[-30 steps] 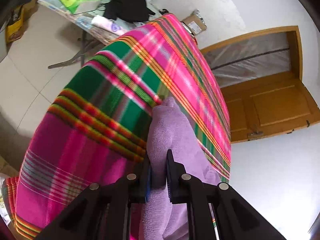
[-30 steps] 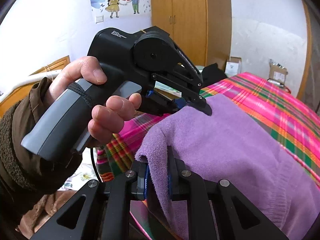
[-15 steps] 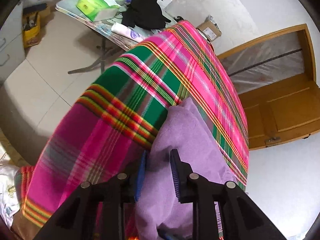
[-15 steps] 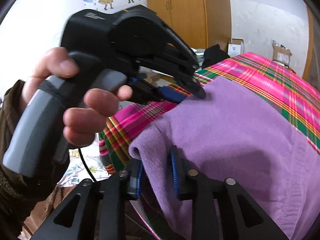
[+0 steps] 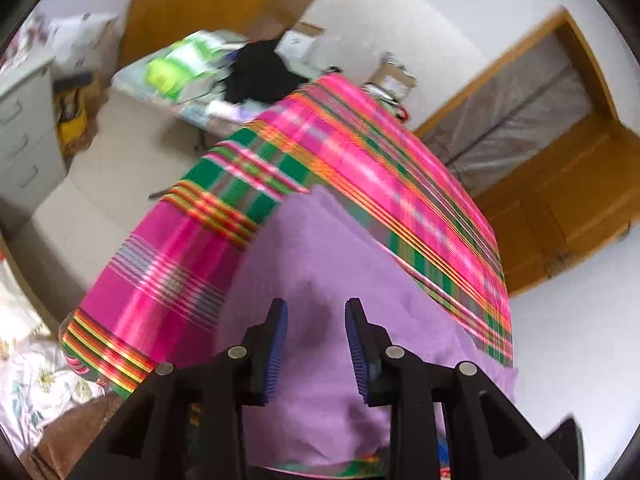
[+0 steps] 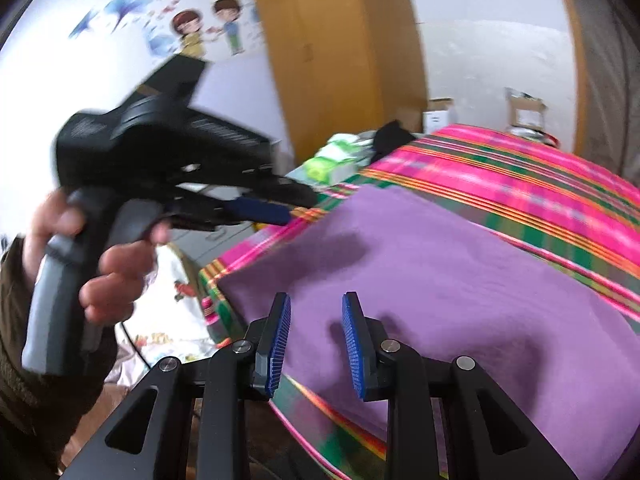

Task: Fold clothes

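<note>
The purple garment (image 6: 460, 280) lay flat on the plaid cloth (image 6: 520, 184), its long axis running away from both grippers. The right gripper (image 6: 316, 340) and left gripper (image 5: 316, 344) stood over its near edge, fingers spread, pinching nothing.

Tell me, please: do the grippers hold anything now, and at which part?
Nothing is held. The left gripper and the right gripper are both open above the purple garment, which lies flat.
</note>
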The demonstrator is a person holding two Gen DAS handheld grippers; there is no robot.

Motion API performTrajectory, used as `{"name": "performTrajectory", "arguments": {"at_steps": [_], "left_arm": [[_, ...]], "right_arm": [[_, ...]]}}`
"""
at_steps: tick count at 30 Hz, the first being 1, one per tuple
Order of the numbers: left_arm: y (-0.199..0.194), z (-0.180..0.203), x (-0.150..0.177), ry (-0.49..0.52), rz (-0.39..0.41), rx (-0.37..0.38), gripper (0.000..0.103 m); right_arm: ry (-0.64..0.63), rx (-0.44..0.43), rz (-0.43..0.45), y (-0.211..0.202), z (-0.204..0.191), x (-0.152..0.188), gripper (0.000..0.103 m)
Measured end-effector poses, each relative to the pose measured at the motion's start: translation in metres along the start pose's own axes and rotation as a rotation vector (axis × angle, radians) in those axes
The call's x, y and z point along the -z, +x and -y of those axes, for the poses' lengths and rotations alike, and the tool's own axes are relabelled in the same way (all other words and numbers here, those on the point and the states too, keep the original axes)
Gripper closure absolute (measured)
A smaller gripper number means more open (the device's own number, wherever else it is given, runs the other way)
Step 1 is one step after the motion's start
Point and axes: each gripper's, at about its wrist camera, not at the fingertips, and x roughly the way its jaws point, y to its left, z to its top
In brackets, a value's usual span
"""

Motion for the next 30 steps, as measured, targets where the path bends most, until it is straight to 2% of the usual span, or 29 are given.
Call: {"name": "performTrajectory", "arguments": {"at_steps": [4,9,11,17,21,24,26,30], "left_arm": [[0.001,0.031,0.018,0.044,0.001,0.023,0.070],[0.018,0.077,0.044,0.136,-0.035,0.083,0.070],[0.031,0.096,0.054,0.181,-0.064,0.099,0.070],[0.076,0.142,0.082,0.279,-0.172,0.148,0.070],[0.097,0.165,0.103,0.338,-0.242,0.153,0.070],[0.102,0.180,0.119,0.403,-0.257,0.164,0.070],[0.105,0.190,0.129,0.454,-0.265,0.165,0.070],[0.117,0.206,0.143,0.525,-0.321,0.165,0.069]], "right_arm": [[0.077,0.066,0.033,-0.031,0.028,0.013,0.075],[0.168,0.249,0.060,-0.062,0.080,0.035,0.075],[0.224,0.331,0.055,-0.076,0.109,0.047,0.075],[0.390,0.472,0.037,-0.107,0.169,0.081,0.075],[0.431,0.519,0.040,-0.130,0.185,0.102,0.075],[0.449,0.579,0.093,-0.159,0.190,0.115,0.075],[0.454,0.589,0.127,-0.178,0.192,0.125,0.075],[0.430,0.679,0.119,-0.205,0.199,0.145,0.075]]}}
